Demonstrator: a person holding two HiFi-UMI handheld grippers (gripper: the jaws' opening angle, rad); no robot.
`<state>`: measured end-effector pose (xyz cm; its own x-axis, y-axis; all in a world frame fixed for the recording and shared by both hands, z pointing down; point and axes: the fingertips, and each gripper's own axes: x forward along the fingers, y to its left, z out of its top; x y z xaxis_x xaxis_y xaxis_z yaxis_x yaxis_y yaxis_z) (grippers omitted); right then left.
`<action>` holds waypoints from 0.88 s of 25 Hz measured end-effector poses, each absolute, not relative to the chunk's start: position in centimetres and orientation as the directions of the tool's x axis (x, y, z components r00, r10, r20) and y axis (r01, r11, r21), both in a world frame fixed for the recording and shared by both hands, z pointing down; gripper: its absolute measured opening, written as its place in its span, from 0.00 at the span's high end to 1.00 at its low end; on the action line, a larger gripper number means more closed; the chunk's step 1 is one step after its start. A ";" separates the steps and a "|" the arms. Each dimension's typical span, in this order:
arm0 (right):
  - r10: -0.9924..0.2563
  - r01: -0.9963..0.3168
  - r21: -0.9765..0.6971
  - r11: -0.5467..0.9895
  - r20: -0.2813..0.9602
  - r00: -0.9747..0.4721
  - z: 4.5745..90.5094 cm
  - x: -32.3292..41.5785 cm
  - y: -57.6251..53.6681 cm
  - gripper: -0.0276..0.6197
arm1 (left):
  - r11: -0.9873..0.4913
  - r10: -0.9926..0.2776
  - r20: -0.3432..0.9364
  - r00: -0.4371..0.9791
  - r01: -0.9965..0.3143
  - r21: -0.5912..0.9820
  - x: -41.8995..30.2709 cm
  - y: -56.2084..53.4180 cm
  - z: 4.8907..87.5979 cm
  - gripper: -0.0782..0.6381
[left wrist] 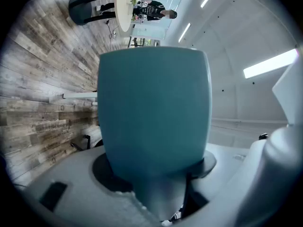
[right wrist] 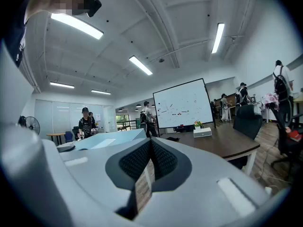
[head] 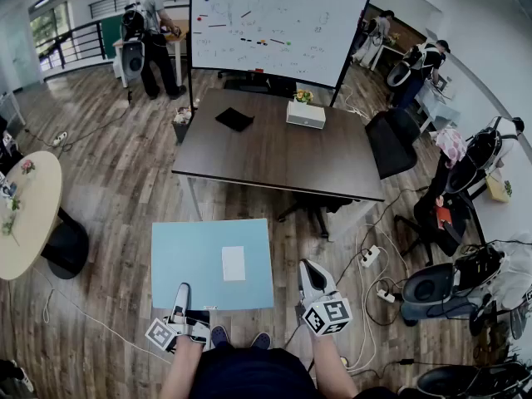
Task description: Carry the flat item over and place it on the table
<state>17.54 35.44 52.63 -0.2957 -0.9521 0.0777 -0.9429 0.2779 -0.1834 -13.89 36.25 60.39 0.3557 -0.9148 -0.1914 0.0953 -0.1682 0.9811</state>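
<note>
A flat light-blue board [head: 212, 264] with a white label hangs level over the wooden floor, just in front of me. My left gripper [head: 180, 294] is shut on its near left edge. In the left gripper view the board [left wrist: 154, 108] fills the middle and runs down between the jaws of the left gripper [left wrist: 156, 183]. My right gripper [head: 309, 271] floats just past the board's near right corner, shut on nothing. In the right gripper view its pads [right wrist: 142, 160] meet, and the board [right wrist: 109, 138] lies to the left. The dark brown table [head: 274, 160] stands ahead.
On the table sit a black item [head: 234, 119] and a white box [head: 305, 115]. A whiteboard [head: 274, 23] stands behind it and a black chair [head: 391, 142] to its right. A round table [head: 29, 214] is at left. Power strips [head: 371, 256] and cables lie at right. People stand at the back.
</note>
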 end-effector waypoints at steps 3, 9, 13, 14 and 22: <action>-0.954 -0.942 -0.190 0.275 0.068 -0.292 52.3 17.4 35.2 0.94 | -0.169 -0.915 -0.189 0.356 0.087 0.982 -14.1 36.1 60.1 0.53; -0.949 -0.937 -0.173 0.304 0.030 -0.314 51.3 17.1 35.0 0.94 | -0.161 -0.916 -0.179 0.360 0.080 0.984 -14.0 36.1 59.8 0.53; -0.952 -0.940 -0.162 0.299 0.024 -0.307 51.1 16.9 35.2 0.94 | -0.161 -0.915 -0.178 0.362 0.076 0.984 -14.2 36.2 59.7 0.53; -0.952 -0.941 -0.162 0.297 0.027 -0.305 51.2 16.9 35.2 0.94 | -0.164 -0.914 -0.179 0.364 0.072 0.984 -14.2 36.2 59.7 0.53; -0.953 -0.943 -0.157 0.292 0.038 -0.301 51.3 16.2 35.3 0.94 | -0.169 -0.908 -0.187 0.374 0.082 0.982 -14.5 36.1 59.6 0.53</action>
<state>16.16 35.30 51.30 -0.3012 -0.9528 0.0376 -0.9435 0.2920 -0.1567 -14.47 36.14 59.59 0.3740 -0.9083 -0.1874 0.0818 -0.1690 0.9822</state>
